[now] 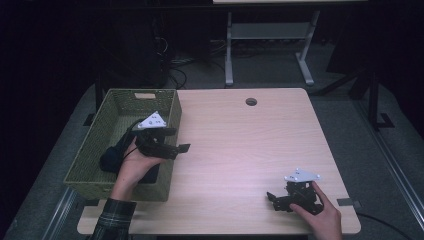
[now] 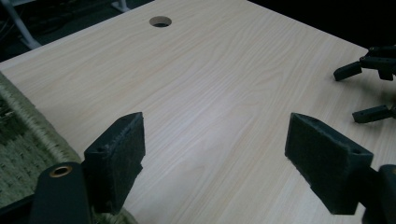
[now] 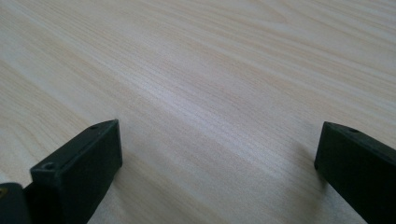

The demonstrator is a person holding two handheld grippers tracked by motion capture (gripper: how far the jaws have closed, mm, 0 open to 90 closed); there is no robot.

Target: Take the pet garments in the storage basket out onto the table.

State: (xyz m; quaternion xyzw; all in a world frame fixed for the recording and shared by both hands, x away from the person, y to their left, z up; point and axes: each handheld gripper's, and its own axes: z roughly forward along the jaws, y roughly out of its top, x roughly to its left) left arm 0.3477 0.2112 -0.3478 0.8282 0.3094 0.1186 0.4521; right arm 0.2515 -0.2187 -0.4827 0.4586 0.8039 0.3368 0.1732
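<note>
Left gripper [image 1: 184,148] hangs at the woven basket's [image 1: 172,107] right wall, jaws spread wide and empty. Its own view catches the right gripper [image 2: 369,91], likewise spread, low over the table [image 1: 240,145]. High view alone shows dark items [image 1: 112,157] inside the basket.

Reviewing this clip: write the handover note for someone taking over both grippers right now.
Left gripper: open, holds nothing, at the right rim of the woven basket.
Right gripper: open, holds nothing, low over the table near its front right corner.
A dark bundle lies in the basket; what it is cannot be told.
Done: apparently the bundle is in the basket.
Left: nothing else lies on the tabletop to move.
</note>
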